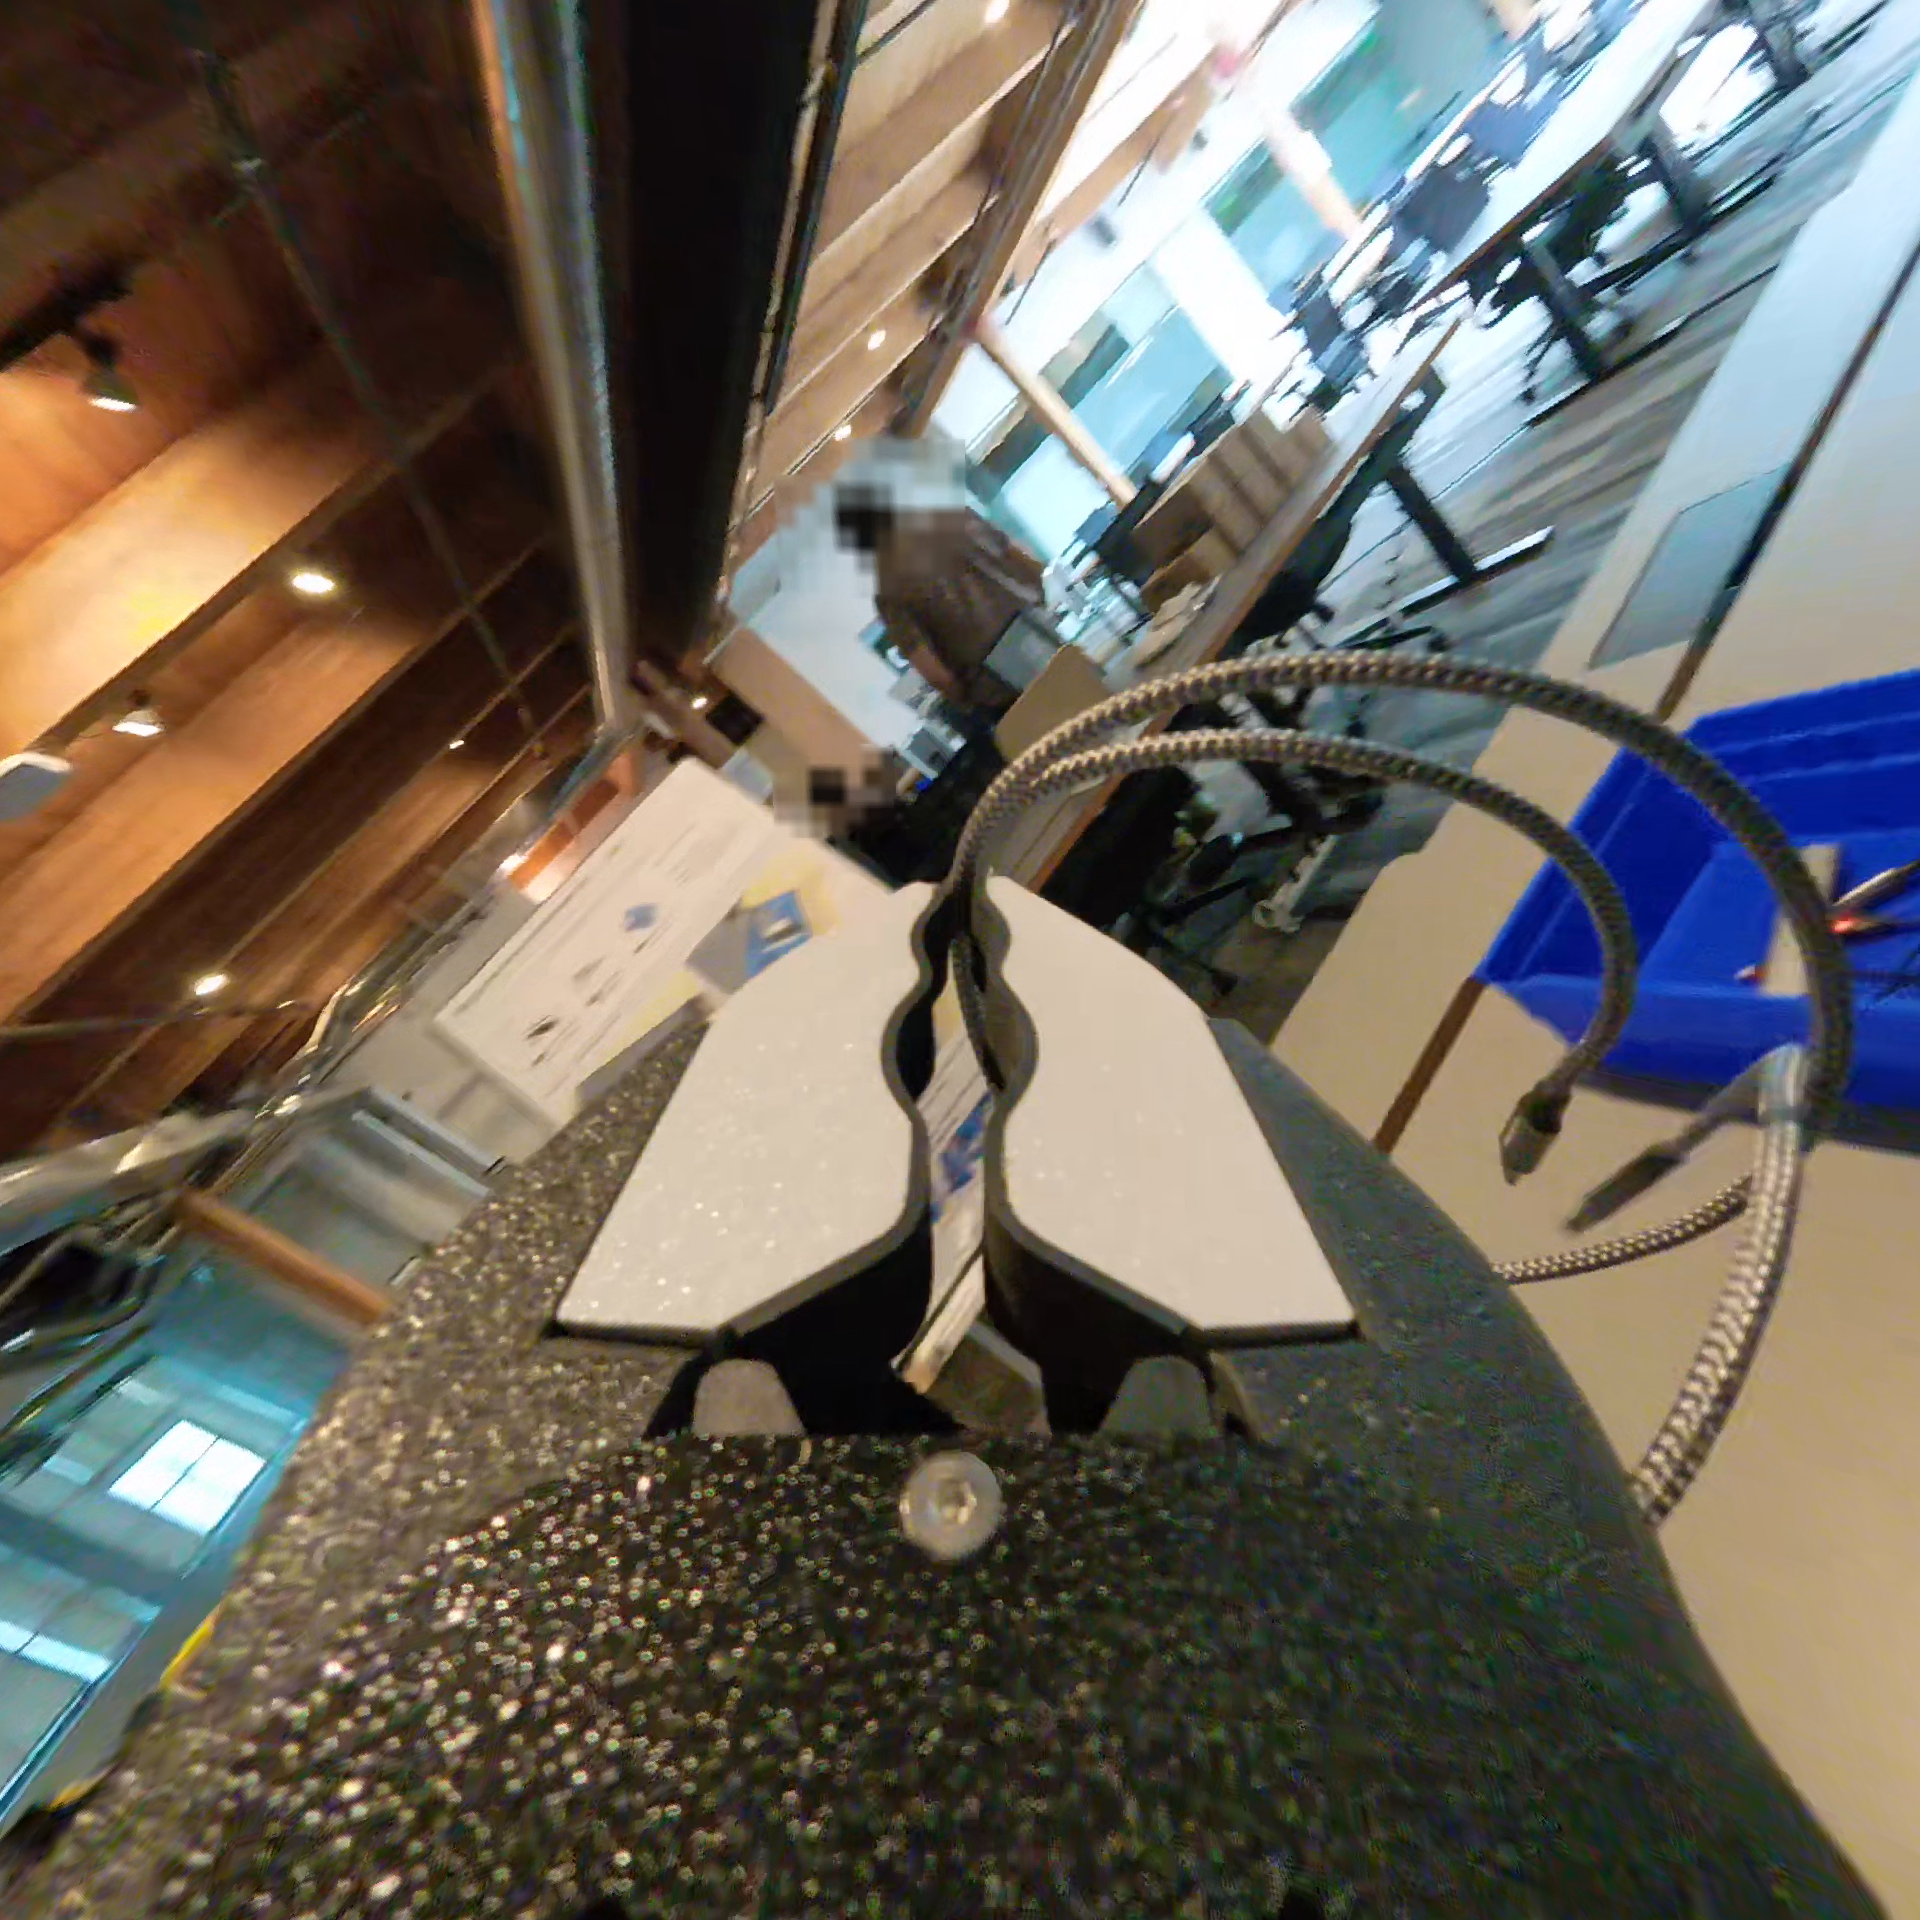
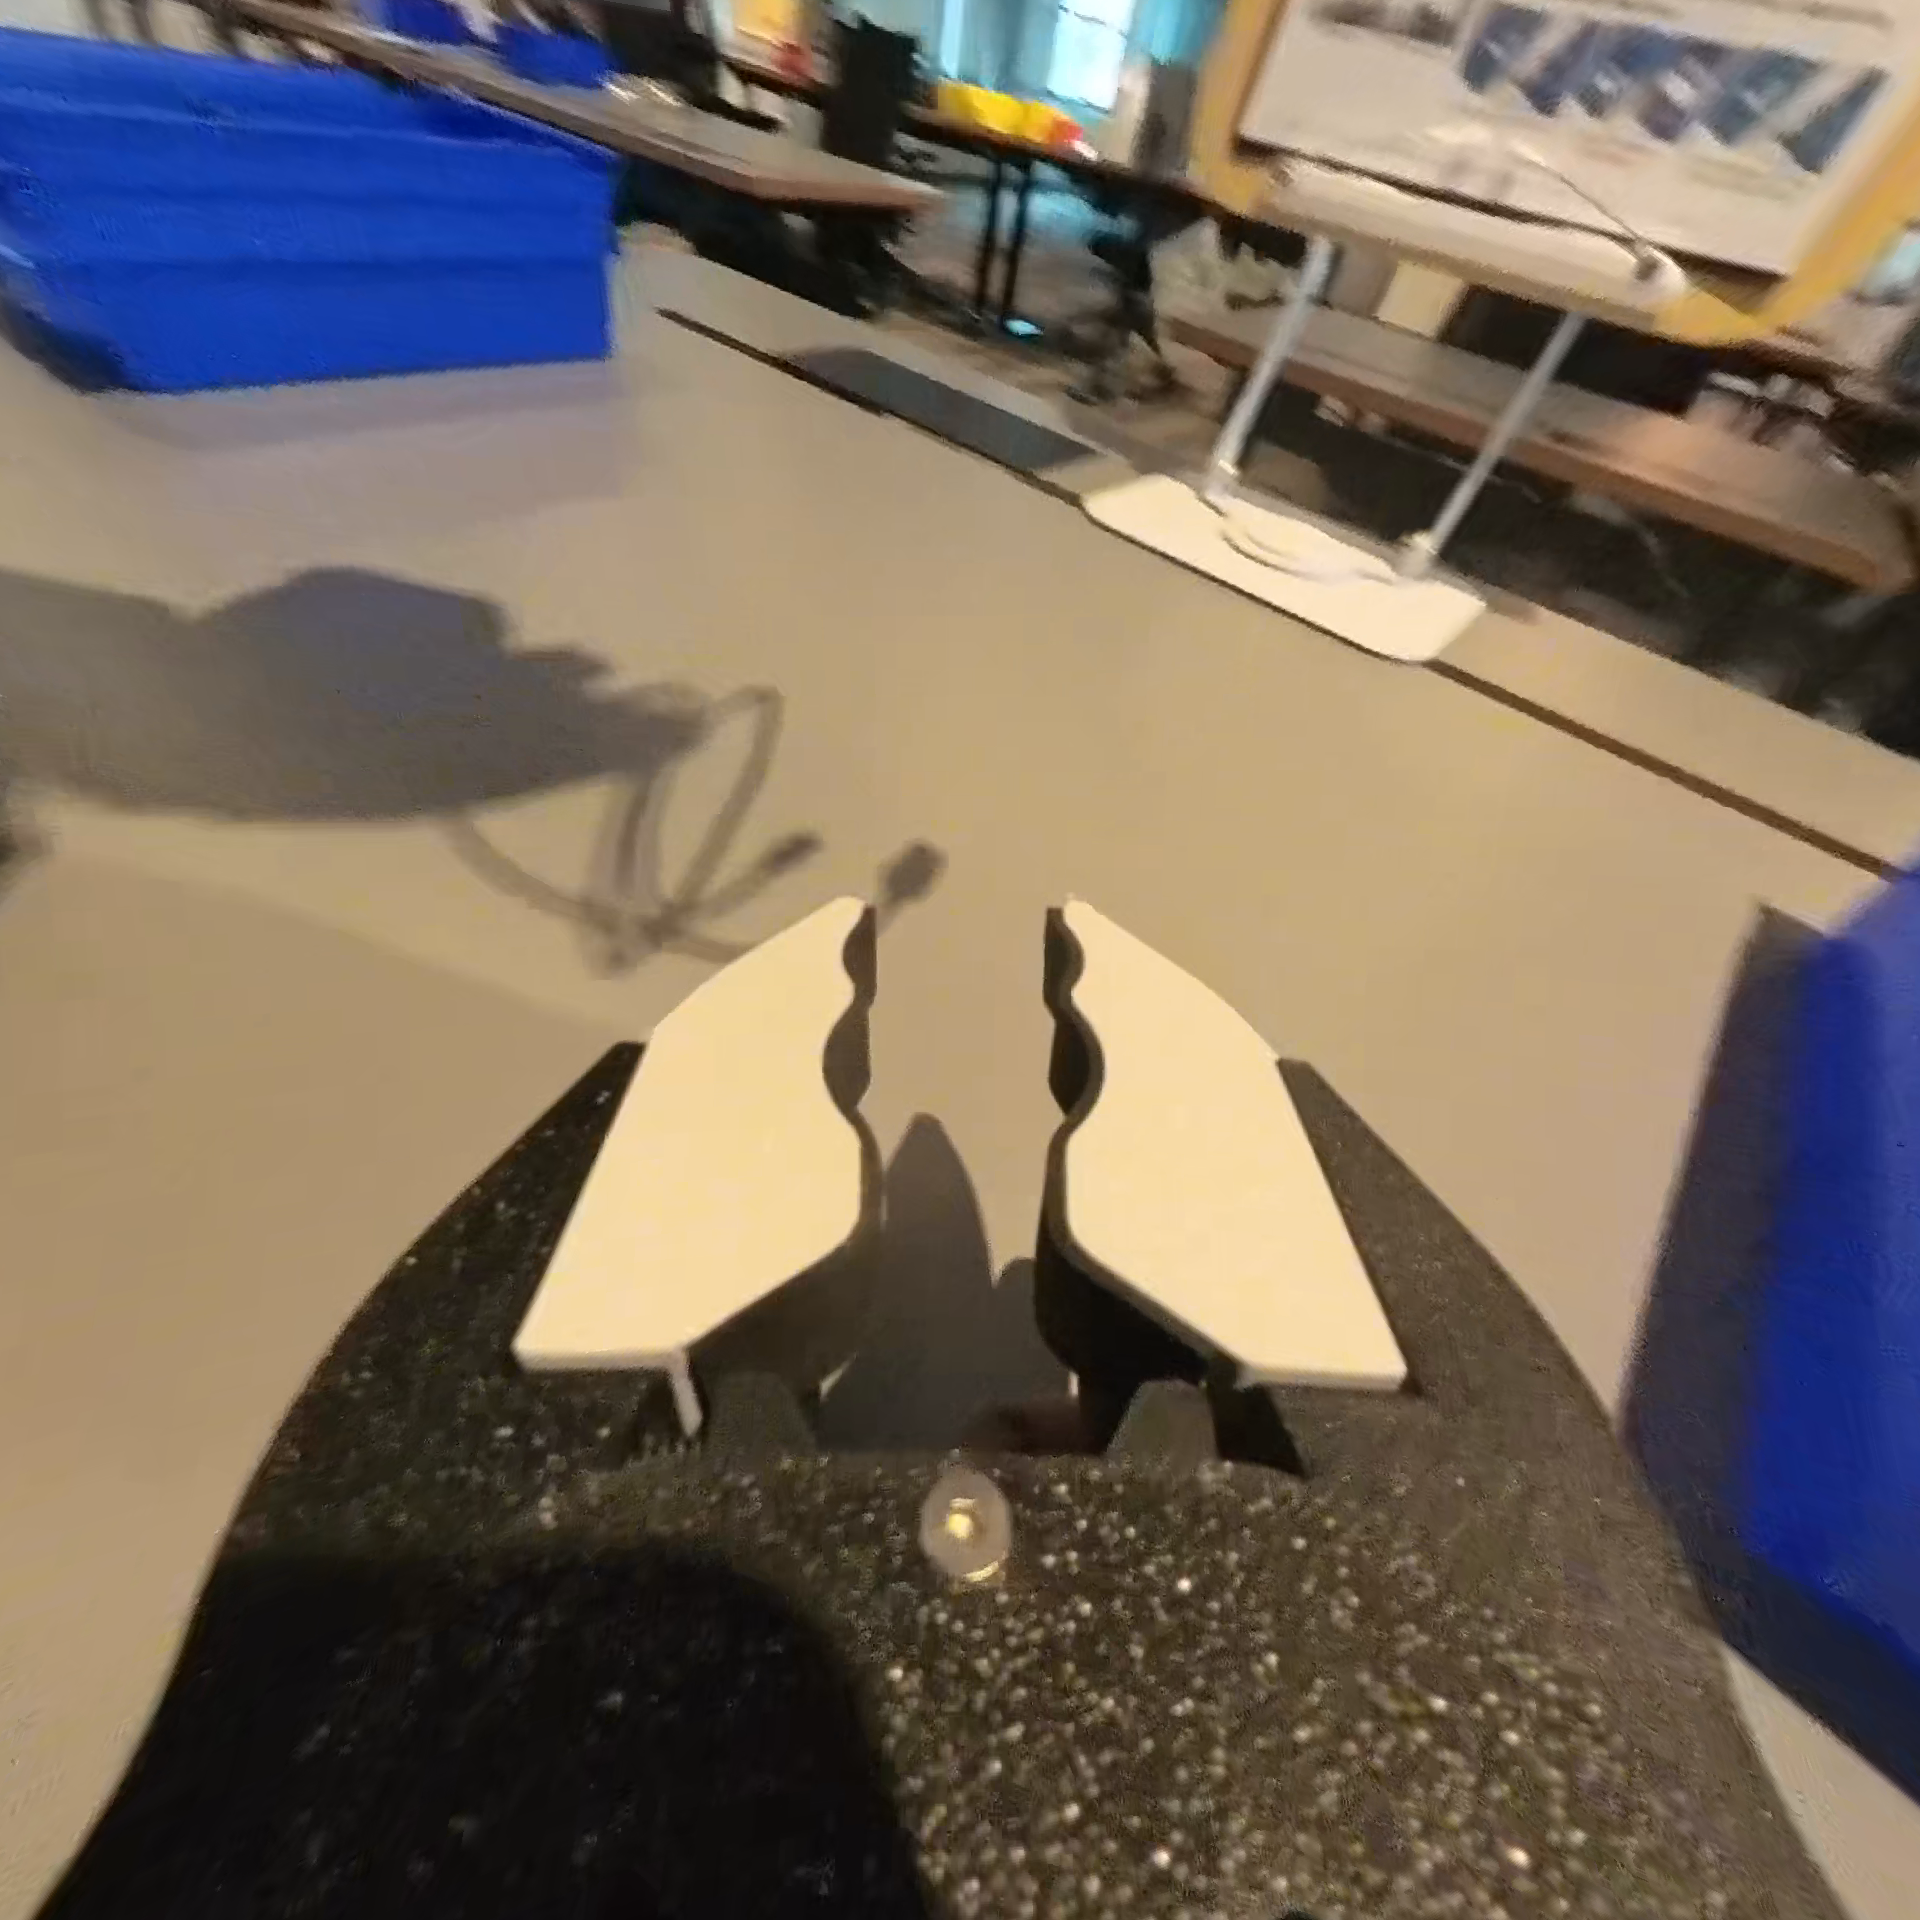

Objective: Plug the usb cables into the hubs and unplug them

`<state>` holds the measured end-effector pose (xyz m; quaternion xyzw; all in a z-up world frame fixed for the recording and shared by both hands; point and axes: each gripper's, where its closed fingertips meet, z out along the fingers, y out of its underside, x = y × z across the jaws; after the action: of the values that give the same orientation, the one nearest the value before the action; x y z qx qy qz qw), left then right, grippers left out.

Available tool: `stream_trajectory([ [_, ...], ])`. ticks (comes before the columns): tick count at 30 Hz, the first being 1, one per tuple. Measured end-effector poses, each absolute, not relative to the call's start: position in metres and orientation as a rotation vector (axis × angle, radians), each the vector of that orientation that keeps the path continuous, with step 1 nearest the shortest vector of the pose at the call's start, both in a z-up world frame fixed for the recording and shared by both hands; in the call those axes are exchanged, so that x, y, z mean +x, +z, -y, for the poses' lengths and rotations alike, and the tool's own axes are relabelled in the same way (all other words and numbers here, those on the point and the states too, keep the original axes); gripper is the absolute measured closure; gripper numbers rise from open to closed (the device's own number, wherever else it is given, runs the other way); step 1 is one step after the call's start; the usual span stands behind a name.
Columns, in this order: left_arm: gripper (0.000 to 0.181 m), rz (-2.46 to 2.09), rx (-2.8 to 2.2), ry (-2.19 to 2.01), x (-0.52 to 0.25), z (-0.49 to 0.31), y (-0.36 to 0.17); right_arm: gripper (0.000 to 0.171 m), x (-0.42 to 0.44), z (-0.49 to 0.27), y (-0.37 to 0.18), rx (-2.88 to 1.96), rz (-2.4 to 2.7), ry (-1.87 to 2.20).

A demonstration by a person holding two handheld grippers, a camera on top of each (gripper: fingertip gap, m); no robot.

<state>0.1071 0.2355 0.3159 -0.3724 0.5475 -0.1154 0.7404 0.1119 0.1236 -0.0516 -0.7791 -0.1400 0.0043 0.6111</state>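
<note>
In the left wrist view my left gripper (image 1: 961,914) is shut on grey braided usb cables (image 1: 1299,696) and holds them up in the air, tilted. The cables arc out of the fingertips to the right and hang down, and two metal plugs (image 1: 1532,1127) dangle free above the table. In the right wrist view my right gripper (image 2: 961,914) is open and empty, low over the grey table (image 2: 416,1039). The shadow of the other gripper and the hanging cables (image 2: 665,831) falls on the table ahead of it. No hub shows in either view.
A blue bin (image 1: 1704,935) with small items stands on the table at the right of the left wrist view. Blue bins (image 2: 301,218) stand at the far left and another blue bin (image 2: 1787,1299) close on the right. A white stand base (image 2: 1299,561) sits near the far edge. My right fingertips sit around 40 cm from my left ones.
</note>
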Motion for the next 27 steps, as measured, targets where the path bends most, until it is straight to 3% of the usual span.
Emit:
stream_trajectory([
  [7, 0.178, -1.338, -0.764, -0.326, 0.255, -0.192, 0.262, 0.139, 0.146, -0.117, -0.061, -1.881, 0.208, -0.112],
  [15, 0.178, -1.453, -0.779, -0.63, 0.371, -0.156, 0.173, 0.139, 0.149, -0.115, -0.061, -1.894, 0.19, -0.051],
  [22, 0.177, -1.744, -0.92, -0.603, 0.411, -0.154, 0.042, 0.139, 0.152, -0.114, -0.061, -1.895, 0.172, 0.015],
  [27, 0.177, -1.868, -1.05, -0.598, 0.412, -0.153, -0.007, 0.139, 0.153, -0.114, -0.061, -1.898, 0.162, 0.062],
])
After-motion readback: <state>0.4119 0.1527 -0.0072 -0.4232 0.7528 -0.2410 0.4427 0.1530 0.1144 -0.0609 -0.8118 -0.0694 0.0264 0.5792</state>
